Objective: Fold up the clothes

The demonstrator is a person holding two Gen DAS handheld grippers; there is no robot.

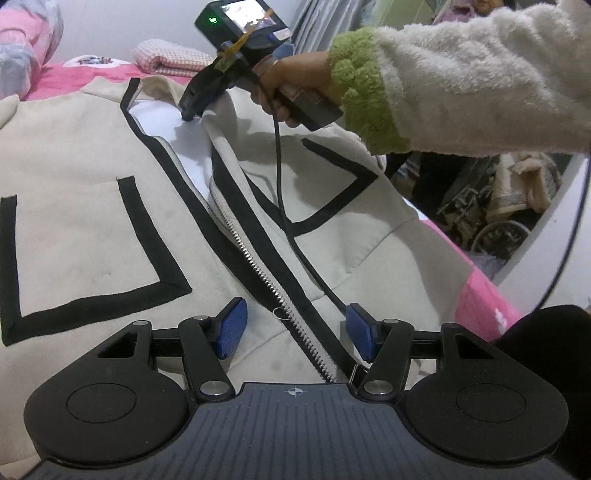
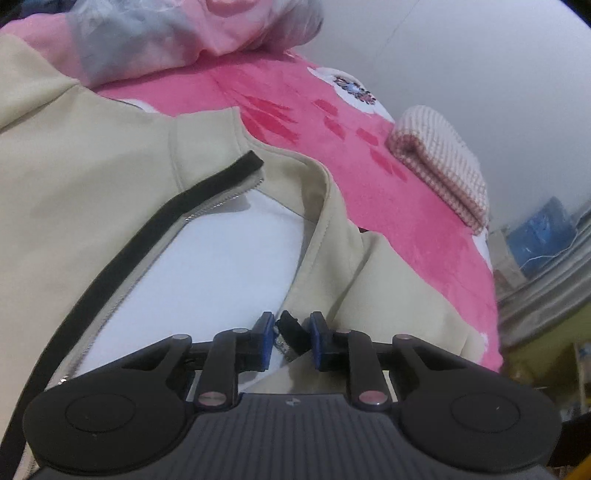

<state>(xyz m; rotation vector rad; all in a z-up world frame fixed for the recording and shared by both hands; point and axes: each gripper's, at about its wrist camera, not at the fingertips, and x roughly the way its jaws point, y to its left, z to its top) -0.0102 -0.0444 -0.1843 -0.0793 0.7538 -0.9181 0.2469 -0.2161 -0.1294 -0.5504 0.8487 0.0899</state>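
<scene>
A cream jacket [image 1: 92, 155] with black trim lies front-up on the pink bed, its zipper [image 1: 255, 258] undone so the white lining [image 2: 207, 266] shows. My left gripper [image 1: 295, 330] is open low over the hem, a blue pad on each side of the zipper's bottom end. A hand in a fluffy white sleeve with a green cuff [image 1: 354, 88] holds my right gripper [image 1: 188, 114] at the collar. In the right wrist view the right gripper [image 2: 291, 334] is shut on the black top end of the jacket's right front edge [image 2: 290, 325].
The pink bedspread [image 2: 314, 122] stretches beyond the collar. On it lie a folded checked blanket [image 2: 439, 162] and a plastic-wrapped pink bundle [image 2: 166, 33]. The right gripper's black cable [image 1: 280, 184] trails across the jacket. Past the bed's right edge stands clutter [image 1: 480, 206].
</scene>
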